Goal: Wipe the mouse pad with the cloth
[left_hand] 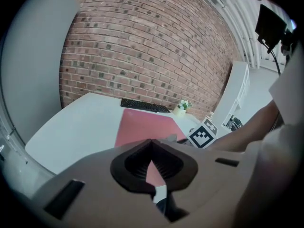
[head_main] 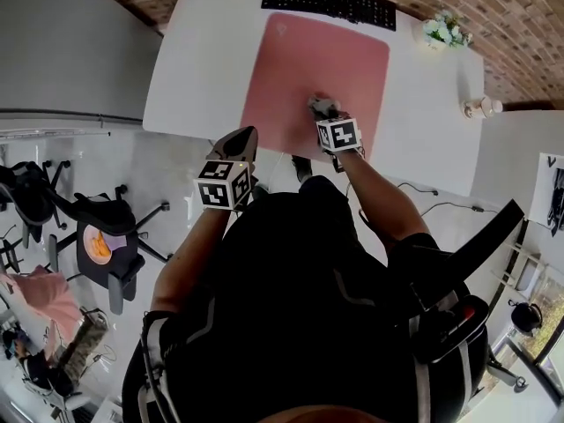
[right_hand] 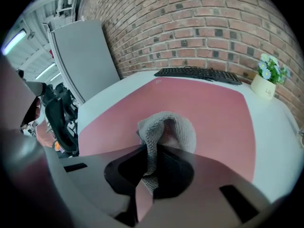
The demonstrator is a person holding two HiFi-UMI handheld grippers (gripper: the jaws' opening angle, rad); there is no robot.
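- White desk (head_main: 189,60) is bearing the pink mouse pad (head_main: 300,60), seemingly running lengthwise away from the keyboard (head_main: 328,3).
- Right gripper (right_hand: 153,150) is pinching the grey cloth (right_hand: 168,127) against the pad's end opposite the keyboard.
- Left gripper (left_hand: 152,141) is hanging closed and empty, farther from the keyboard.

A white table (head_main: 198,64) stands pushed up against the brick wall. A big pink mouse pad (head_main: 300,69) takes up the middle of the top and lies flat, its near edge close to the table's front edge. Just beyond the pad's far edge, along the wall side, a black keyboard (head_main: 328,3) lies parallel to it. Off the pad's far right corner, close to the wall, sits a small pale pot of white flowers (head_main: 443,32). Further right of the pad, and a little nearer the front, there is a small pale object (head_main: 481,107), too small to make out. Left of the pad the top is plain white.
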